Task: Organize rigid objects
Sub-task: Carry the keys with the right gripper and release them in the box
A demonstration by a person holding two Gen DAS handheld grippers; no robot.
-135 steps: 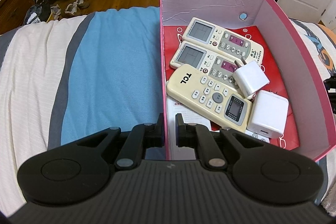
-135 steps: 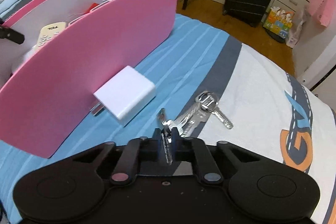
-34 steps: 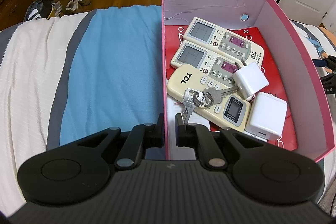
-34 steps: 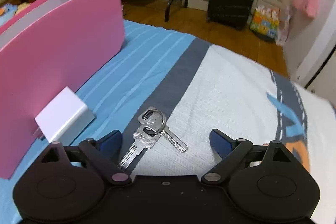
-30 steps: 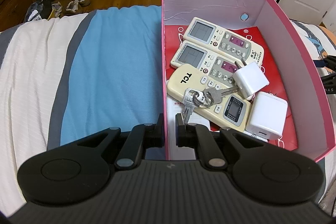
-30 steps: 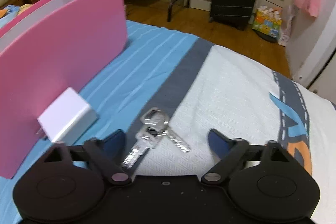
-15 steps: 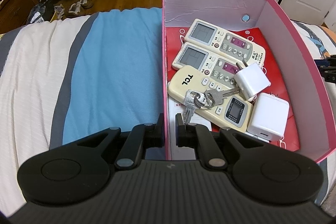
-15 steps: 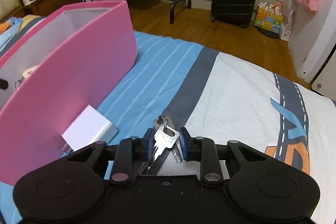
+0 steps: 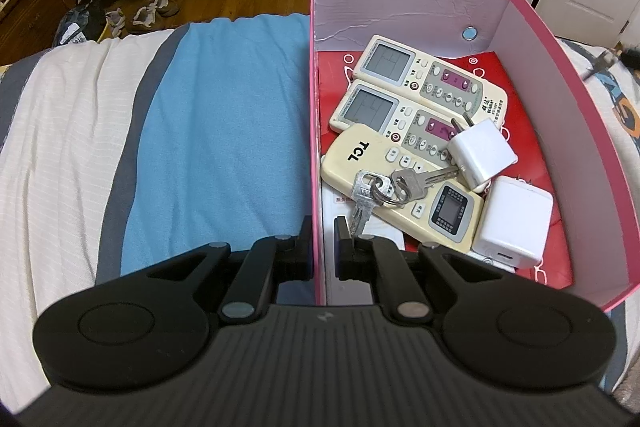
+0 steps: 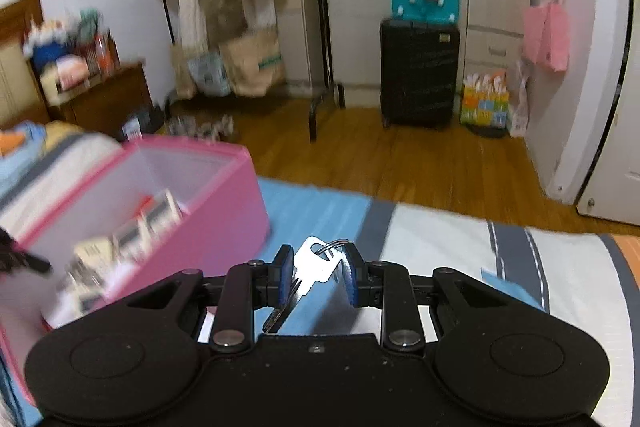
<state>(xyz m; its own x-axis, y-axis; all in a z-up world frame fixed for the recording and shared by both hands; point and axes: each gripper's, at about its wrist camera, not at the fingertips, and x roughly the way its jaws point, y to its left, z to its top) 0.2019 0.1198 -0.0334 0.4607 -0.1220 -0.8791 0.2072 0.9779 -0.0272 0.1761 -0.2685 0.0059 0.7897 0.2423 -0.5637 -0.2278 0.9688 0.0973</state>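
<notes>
**Keys held in right claw above the bed, bound for the pink box**

Left wrist view: the left claw (image 9: 323, 243) is closed narrowly on the near wall of the pink box (image 9: 560, 75), one finger outside, one inside. The box rests on the bed (image 9: 224, 131). Inside lie three remote controls (image 9: 400, 187), two white chargers (image 9: 514, 223) and a first key bunch (image 9: 380, 187) resting across the cream remote.

Right wrist view: the right claw (image 10: 318, 273) grips a second set of keys (image 10: 316, 267) by the flat head of one key, the ring (image 10: 334, 245) showing just above the pads. The picture is blurred; the box (image 10: 192, 211) sits to the left, near but apart.

Handling judgement: keys are light, stiff and slick metal; loose members may swing on the ring. The broad head is the soundest hold; release low over the box contents.
</notes>
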